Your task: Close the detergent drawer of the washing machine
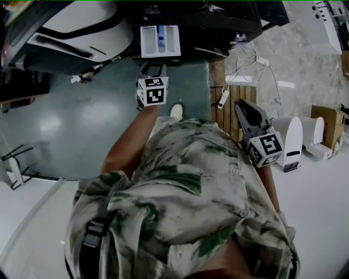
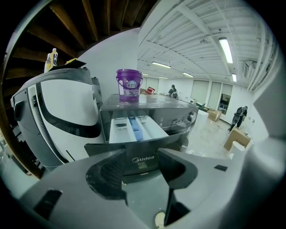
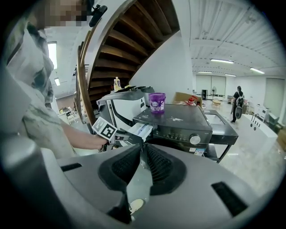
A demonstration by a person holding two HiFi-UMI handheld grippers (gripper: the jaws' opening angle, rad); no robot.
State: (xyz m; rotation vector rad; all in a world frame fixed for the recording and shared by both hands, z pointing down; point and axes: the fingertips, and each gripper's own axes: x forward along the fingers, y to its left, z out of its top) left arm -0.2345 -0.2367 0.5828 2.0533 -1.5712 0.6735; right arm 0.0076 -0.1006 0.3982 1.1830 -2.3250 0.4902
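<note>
The detergent drawer (image 1: 160, 41) stuck out of the top left of the washing machine (image 1: 218, 16); its long side ran from the machine straight out to me, and its dark front end pointed at me; it was open, and a blue strip ran down its middle.

A purple bucket (image 2: 129, 85) stood on top of the machine, behind the drawer; a big white machine (image 2: 62, 116) stood just beside it on the left; wooden stairs (image 3: 129, 40) went up over both; nothing lay between my tools and the drawer.

My left arm was stretched out to the drawer; my left tool (image 1: 154, 70) pointed at the drawer's front and tipped down a bit; its jaws were wide apart and held nothing; the front showed in the gap between them, and I could not tell if they touched it.

My right tool (image 1: 246, 113) hung back by my right side, well apart from the drawer, tipped down; its jaws were pressed together with nothing in them.
</note>
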